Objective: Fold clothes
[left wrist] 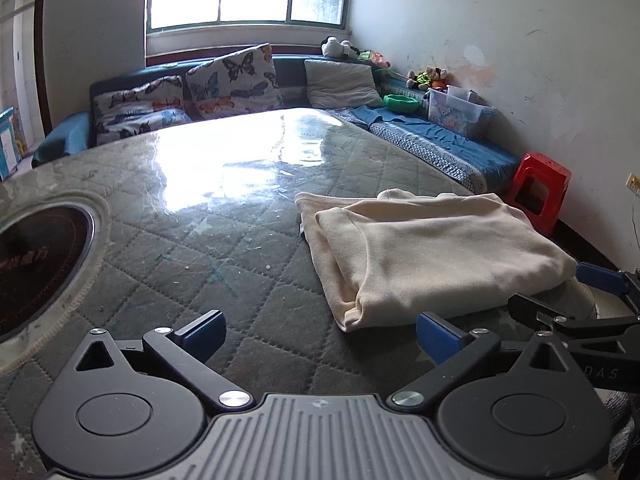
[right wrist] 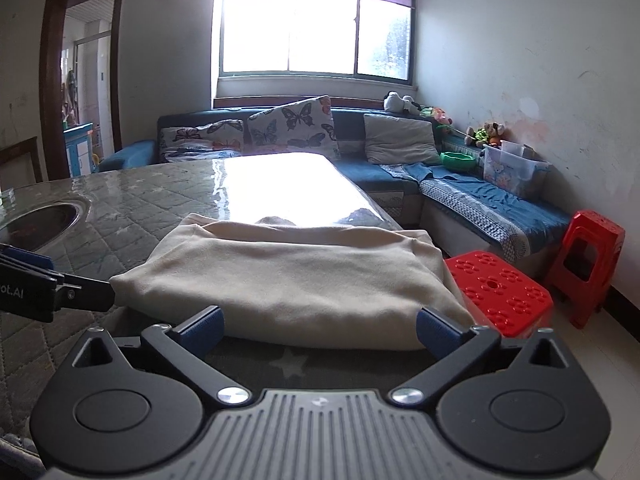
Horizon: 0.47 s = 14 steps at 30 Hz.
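Cream garment (right wrist: 288,280) lies folded on the quilted tabletop (left wrist: 224,240) near its right edge; left tongs (left wrist: 320,334) and right tongs (right wrist: 320,330) both gape wide, gripping nothing

We could not read the dark round inset (left wrist: 38,268) in the table (left wrist: 224,248) — the left-wrist picture's edge cut it off and its lettering was blurred. Window glare washed out the table's far end. The cream garment (right wrist: 288,276) hid its own lower layers, and the sofa toys (left wrist: 430,77) were too small to identify.
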Tool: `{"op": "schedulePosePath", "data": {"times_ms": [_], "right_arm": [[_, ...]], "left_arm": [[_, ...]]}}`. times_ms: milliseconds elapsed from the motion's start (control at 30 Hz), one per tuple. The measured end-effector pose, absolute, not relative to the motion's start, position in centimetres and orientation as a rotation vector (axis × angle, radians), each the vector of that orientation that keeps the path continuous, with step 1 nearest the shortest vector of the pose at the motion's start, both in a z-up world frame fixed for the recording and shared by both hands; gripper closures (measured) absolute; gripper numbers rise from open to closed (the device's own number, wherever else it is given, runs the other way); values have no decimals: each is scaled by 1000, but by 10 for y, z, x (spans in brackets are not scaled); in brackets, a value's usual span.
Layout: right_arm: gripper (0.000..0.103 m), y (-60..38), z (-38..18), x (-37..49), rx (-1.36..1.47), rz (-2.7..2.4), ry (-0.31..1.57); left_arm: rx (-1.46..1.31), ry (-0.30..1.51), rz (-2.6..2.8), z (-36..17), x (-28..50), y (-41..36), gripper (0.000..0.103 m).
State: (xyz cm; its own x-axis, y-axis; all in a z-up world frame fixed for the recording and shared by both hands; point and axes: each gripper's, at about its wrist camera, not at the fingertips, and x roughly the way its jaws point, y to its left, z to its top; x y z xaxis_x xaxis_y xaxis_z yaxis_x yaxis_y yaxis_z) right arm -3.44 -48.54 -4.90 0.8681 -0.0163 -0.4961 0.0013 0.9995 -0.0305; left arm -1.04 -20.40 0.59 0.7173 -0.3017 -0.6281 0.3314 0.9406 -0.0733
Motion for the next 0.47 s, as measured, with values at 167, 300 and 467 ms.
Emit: {"op": "schedulePosePath", "data": {"times_ms": [167, 300, 467], "right_arm": [[0, -485, -49, -44, -24, -35, 525], [0, -483, -49, -51, -19, -46, 525], [0, -479, -48, -59, -25, -48, 524]], "left_arm": [[46, 679, -357, 6, -18, -204, 0], [46, 672, -360, 6, -25, -204, 0], [41, 662, -354, 5, -32, -202, 0]]}}
